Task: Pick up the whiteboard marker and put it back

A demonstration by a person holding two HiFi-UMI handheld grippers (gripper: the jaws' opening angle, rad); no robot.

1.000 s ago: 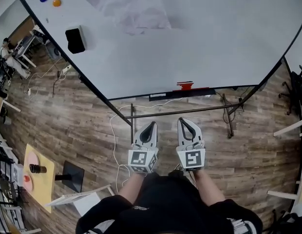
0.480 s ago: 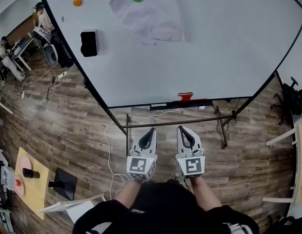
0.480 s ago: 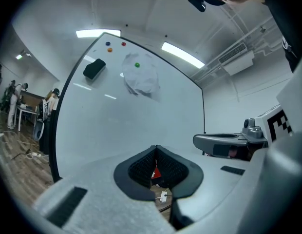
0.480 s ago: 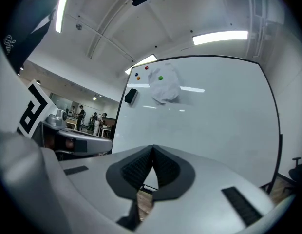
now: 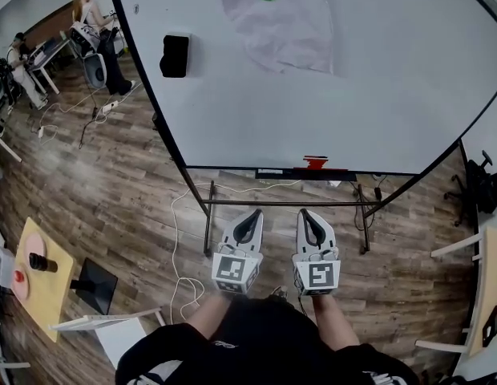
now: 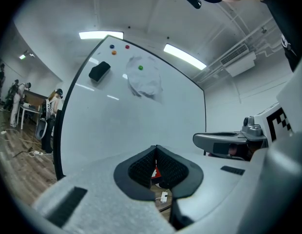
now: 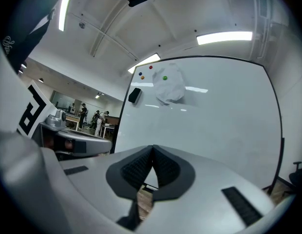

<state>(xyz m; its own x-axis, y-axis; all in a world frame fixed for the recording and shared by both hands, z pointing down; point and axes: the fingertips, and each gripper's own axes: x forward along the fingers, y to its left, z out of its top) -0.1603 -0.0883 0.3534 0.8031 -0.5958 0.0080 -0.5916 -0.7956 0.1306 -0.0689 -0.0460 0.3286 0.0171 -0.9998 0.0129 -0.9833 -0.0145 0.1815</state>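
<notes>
Whiteboard (image 5: 377, 95) and its eraser (image 5: 175, 55) have slid rightward in the head view. Left gripper (image 5: 249, 217) and right gripper (image 5: 306, 216) are both closed on nothing. The red whiteboard marker (image 5: 316, 163) rests on the tray (image 5: 276, 172) at the board's bottom edge, well apart from both. This looks like the approach; next, step closer and open one pair of jaws.

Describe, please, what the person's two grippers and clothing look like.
Left gripper and right gripper are matching pale grey shells with tapered jaws lined in dark ribbed pads. Each carries a white cube printed with black square markers. The person wears a black top.
</notes>
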